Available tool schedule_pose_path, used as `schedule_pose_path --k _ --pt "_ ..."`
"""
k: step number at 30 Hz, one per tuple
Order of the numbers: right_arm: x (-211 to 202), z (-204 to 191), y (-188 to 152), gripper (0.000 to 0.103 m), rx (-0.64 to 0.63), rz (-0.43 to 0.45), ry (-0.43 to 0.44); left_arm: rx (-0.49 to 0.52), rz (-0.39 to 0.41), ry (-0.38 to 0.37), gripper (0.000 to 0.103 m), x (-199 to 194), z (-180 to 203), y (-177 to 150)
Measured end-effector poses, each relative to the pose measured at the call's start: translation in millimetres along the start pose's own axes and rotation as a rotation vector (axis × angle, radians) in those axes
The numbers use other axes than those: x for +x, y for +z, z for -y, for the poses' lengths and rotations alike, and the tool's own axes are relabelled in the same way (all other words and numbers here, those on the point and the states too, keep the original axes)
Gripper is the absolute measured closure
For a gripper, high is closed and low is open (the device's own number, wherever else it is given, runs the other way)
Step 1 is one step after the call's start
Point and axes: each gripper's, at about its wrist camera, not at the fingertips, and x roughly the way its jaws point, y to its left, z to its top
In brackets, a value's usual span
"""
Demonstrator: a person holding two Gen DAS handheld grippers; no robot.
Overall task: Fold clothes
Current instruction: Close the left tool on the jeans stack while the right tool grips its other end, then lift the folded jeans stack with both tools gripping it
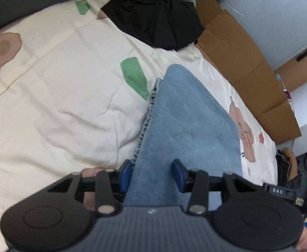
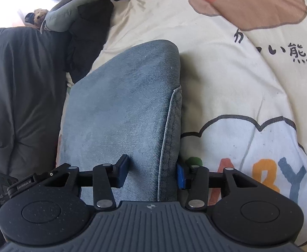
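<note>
Left wrist view: the left gripper hangs over a bed covered by a cream quilt printed with green patches and brown bears. A folded pair of blue jeans lies on the quilt and runs away from the gripper toward a black garment heaped beyond the jeans' far end. The blue-padded fingers stand spread, one on each side of the near end of the jeans; the left pad sits at the frayed seam edge, the right pad over the denim. No pinch is visible. Flattened cardboard lies to the right of the jeans, past the quilt's edge.

Right wrist view: the right gripper straddles the jeans at their near end. Its fingers are parted with the folded denim and its stitched seam between them; the right pad lies against the seam edge, the left pad over the fabric. Whether the pads press the cloth cannot be told. A dark grey blanket lies to the left of the jeans. The quilt with bear print and lettering extends to the right of the jeans.
</note>
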Motion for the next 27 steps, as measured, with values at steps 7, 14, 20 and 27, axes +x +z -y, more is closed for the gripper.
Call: schedule_pose_path --k 7,14,20,27 --pt "11.7 4.9 3.2 0.054 0.023 -0.014 0.027 -0.008 -0.051 -0.017 0.036 17.7 -7.3 2.5" --pt "-3.3 -13.3 13.3 0.081 -0.048 -0.029 0.030 -0.028 -0.063 -0.022 0.038 20.5 -6.2 1.0" --pt "-26.3 -24.0 21.3 0.083 -0.083 0.004 0.031 -0.014 -0.072 -0.009 0.041 25.4 13.0 -5.4" --pt "-55.8 -4.0 36.0 0.084 -0.094 0.014 -0.020 -0.018 -0.089 -0.053 0.042 45.6 41.7 -17.8"
